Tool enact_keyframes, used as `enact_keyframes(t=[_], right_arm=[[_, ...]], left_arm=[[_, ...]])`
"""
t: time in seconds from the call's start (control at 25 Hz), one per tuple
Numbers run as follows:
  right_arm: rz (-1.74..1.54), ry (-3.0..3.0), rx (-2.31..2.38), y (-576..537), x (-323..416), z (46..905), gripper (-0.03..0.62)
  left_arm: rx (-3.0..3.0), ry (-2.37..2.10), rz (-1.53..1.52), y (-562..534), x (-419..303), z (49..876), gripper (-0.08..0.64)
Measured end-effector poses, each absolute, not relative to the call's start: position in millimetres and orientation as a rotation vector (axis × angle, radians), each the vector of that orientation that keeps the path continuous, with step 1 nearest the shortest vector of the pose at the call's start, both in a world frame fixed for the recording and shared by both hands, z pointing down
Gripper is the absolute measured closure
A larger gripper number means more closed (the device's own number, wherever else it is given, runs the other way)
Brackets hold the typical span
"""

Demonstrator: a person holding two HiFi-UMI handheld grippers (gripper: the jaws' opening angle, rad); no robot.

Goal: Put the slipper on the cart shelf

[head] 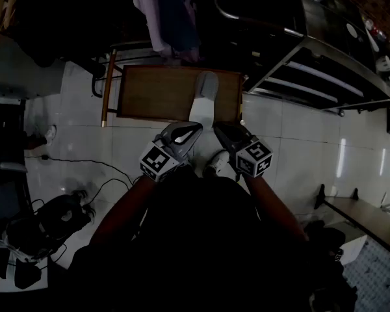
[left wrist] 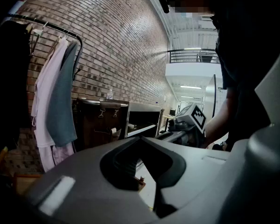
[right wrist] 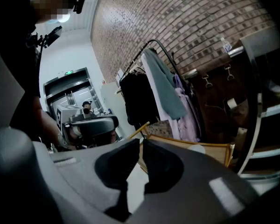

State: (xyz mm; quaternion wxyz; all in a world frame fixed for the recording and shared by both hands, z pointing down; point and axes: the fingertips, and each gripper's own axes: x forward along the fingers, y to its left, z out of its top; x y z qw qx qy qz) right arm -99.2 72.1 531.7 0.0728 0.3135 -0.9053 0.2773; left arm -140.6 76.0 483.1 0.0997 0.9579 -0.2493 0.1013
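A grey and white slipper [head: 204,95] lies lengthwise on the brown wooden cart shelf [head: 156,93], near its right end. My two grippers hang side by side just in front of the shelf's near edge, short of the slipper. The left gripper [head: 194,130] is shut with nothing between its jaws, its tips meeting in the left gripper view [left wrist: 140,141]. My right gripper [head: 218,129] is shut and empty too, with its jaws together in the right gripper view [right wrist: 141,143]. The shelf's wooden frame [right wrist: 210,148] shows past the right gripper's jaws.
Clothes hang on a rack [head: 172,12] behind the shelf; the rack of clothes [left wrist: 53,92] shows again at the left of the left gripper view. A metal rack [head: 325,64] stands at the right. Cables [head: 84,174] and dark gear lie on the white tiled floor at the left. A low bench [head: 364,220] is at the lower right.
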Motion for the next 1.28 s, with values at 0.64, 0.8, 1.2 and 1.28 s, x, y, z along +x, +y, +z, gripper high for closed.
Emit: enact_keyframes(t=[0.64, 0.8, 1.2, 1.28], right_arm=[[1.563, -2.218, 1.051, 22.6, -103.8, 724.0, 0.377], [1.670, -2.089, 1.079, 16.4, -98.3, 774.1, 0.351], [1.824, -1.972, 0.986, 10.6, -116.2, 827.0, 0.350], [1.841, -1.959, 0.974, 10.1, -121.0, 832.2, 0.350]], left_arm=[[2.835, -0.559, 0.359, 33.4, -149.9, 542.5, 0.560], [2.810, -0.502, 0.343, 20.4, -146.3, 546.9, 0.560], [2.791, -0.453, 0.372, 0.4, -152.4, 568.9, 0.560], [2.781, -0.461, 0.378, -1.0, -156.2, 571.5, 0.560]])
